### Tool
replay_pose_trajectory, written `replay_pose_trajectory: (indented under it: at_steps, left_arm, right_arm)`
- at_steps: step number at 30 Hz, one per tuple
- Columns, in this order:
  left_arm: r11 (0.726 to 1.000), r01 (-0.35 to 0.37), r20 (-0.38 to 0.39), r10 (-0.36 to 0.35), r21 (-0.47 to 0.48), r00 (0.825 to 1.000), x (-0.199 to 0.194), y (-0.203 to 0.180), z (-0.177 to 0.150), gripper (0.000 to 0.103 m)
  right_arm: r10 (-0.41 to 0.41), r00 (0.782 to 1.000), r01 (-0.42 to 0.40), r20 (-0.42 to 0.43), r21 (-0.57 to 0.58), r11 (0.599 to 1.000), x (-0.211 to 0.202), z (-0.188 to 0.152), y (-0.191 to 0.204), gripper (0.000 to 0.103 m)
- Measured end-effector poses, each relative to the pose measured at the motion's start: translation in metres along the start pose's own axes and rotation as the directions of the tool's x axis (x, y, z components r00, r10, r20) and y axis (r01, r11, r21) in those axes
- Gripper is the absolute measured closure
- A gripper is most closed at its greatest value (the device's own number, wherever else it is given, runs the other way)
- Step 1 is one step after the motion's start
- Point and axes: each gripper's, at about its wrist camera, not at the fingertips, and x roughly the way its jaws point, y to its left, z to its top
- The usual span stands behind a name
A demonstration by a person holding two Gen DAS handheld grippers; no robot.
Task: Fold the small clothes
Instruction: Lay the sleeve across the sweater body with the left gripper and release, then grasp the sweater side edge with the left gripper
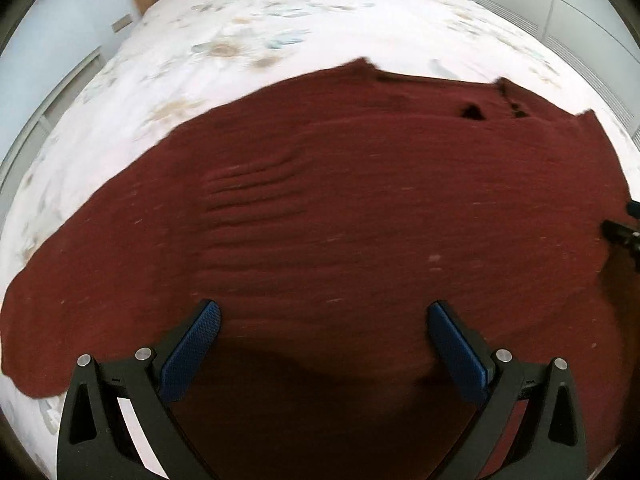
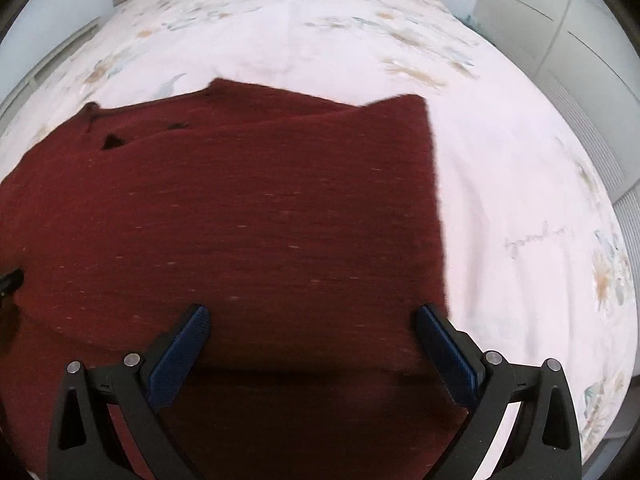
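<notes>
Left wrist view shows me a dark red knitted garment (image 1: 360,208) spread over a bed with a pale floral bedspread (image 1: 248,32). My left gripper (image 1: 324,320) hangs just above the near part of the knit with its blue pads spread wide and nothing between them. At the right edge of that view I catch a sliver of black hardware, which I take to be the other tool, though too little shows to be sure.

From the right wrist view, my right gripper (image 2: 312,320) is likewise spread apart and empty, over the near right part of the garment (image 2: 240,220), whose straight right edge runs down beside the right finger onto the bedspread (image 2: 520,200).

I judge the fabric soft, limp and fairly thick for a knit: it lies in shallow ripples left of centre, it will sag and stretch if lifted from one point, and its texture should give the pads good grip. It looks light enough for one pinch, but I'd take it at the two near corners or along the side edge, catching both layers, so it folds square. The far edge shows two small dark openings, maybe a neckline or buttonholes; I cannot tell.

On writing: I see no brand or label on the garment. The bedspread carries a faint cursive script at the right, too blurred to read.
</notes>
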Motion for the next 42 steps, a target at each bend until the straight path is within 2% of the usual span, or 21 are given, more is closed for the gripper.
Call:
replay_pose_trajectory:
  at_steps: [1,5,9,13,20,28,30,34,37,42]
  left_arm:
    - [1.000,-0.004,-0.004,0.004,-0.012,1.000,0.001,0.005,-0.001,0.001]
    - [0.987,0.079,-0.051,-0.087,-0.138,0.995,0.013,0.027,-0.005,0.001]
    - [0.992,0.054,-0.039,-0.059,-0.117,0.998,0.011,0.021,-0.006,0.001]
    - [0.991,0.058,-0.037,-0.063,-0.124,0.997,0.010,0.021,-0.008,0.001]
    - [0.988,0.070,-0.054,-0.078,-0.138,0.996,0.011,0.021,-0.006,0.001]
    - [0.985,0.056,-0.107,-0.074,-0.164,0.992,0.017,0.028,0.022,0.001]
    - [0.979,0.065,-0.097,-0.085,-0.192,0.992,0.009,0.030,0.027,0.001]
    - [0.972,0.072,-0.023,-0.079,-0.222,0.997,-0.019,0.039,0.033,0.001]
    - [0.968,0.057,0.039,-0.049,-0.245,0.998,-0.047,0.052,0.035,0.001]
    - [0.933,0.023,0.100,0.014,-0.359,0.995,-0.082,0.097,0.032,0.001]
  right_arm:
    - [0.005,1.000,-0.005,0.001,0.007,1.000,0.002,-0.001,-0.002,0.001]
    - [0.030,0.999,-0.030,0.020,0.032,0.999,0.008,-0.008,-0.006,0.000]
    - [0.033,0.998,-0.035,0.054,0.028,0.999,0.010,-0.018,-0.011,0.000]
    - [0.023,0.997,-0.025,0.069,0.031,0.999,0.008,-0.026,-0.012,0.000]
    - [-0.011,1.000,0.010,0.024,0.034,0.999,0.008,-0.017,0.001,0.000]
    - [0.036,0.994,-0.037,0.106,0.008,0.999,-0.039,-0.018,0.015,0.000]
    - [0.036,0.991,-0.035,0.132,-0.009,0.999,-0.057,-0.017,0.021,0.000]
    - [0.053,0.984,-0.050,0.171,-0.017,0.999,-0.091,-0.030,0.025,0.000]
    - [0.057,0.980,-0.053,0.192,-0.023,0.998,-0.114,-0.035,0.022,0.000]
    - [0.081,0.979,-0.081,0.185,-0.010,0.997,-0.130,-0.041,0.027,0.000]
